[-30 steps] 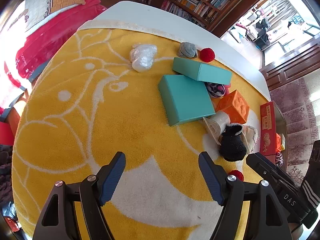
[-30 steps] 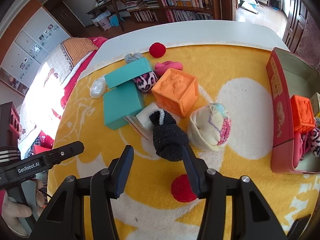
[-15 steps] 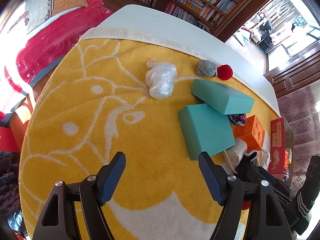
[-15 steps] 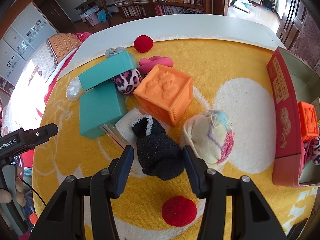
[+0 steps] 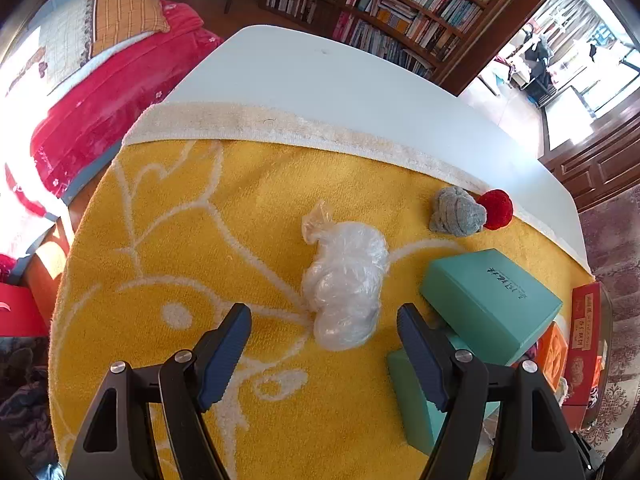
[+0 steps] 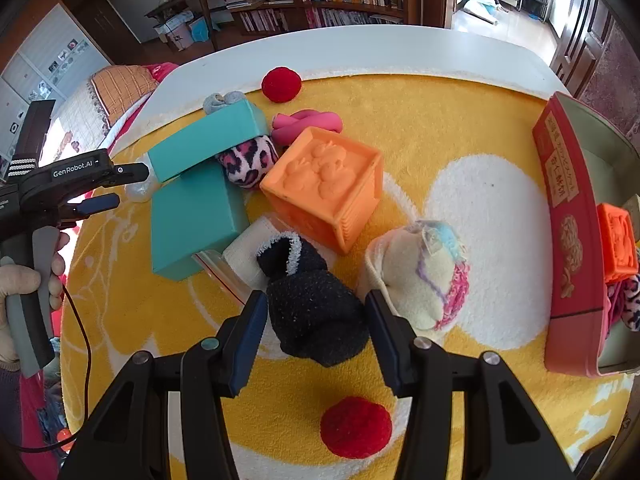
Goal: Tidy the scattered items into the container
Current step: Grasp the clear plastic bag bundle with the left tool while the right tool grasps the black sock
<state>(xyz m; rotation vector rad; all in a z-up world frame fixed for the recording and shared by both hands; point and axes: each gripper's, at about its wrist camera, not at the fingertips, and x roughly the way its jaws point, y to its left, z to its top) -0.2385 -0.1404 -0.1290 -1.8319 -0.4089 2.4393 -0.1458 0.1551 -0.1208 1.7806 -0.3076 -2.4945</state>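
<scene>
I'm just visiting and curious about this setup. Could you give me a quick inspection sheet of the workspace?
Surface: yellow patterned towel over a white table.
Job's things: red rectangular tin, partly filled; black fuzzy sock bundle; clear crumpled plastic bag; orange embossed cube; two teal boxes; red pompoms.
Clutter: nothing seen.
Tools: left tool open, bag ahead; right tool open around sock.
Cables: thin red wire.
Surroundings: wooden bookshelves, red bedding.

The right gripper [image 6: 316, 328] has its fingers [image 6: 248, 340] spread on either side of a fuzzy black rolled sock [image 6: 316, 312] lying on the yellow towel [image 6: 420, 120]. A red pompom [image 6: 355, 427] sits nearer the camera. Behind are an orange embossed rubber cube [image 6: 326, 188] and a cream knitted sock ball [image 6: 420, 276]; the red tin container [image 6: 568, 240] stands at right.
</scene>
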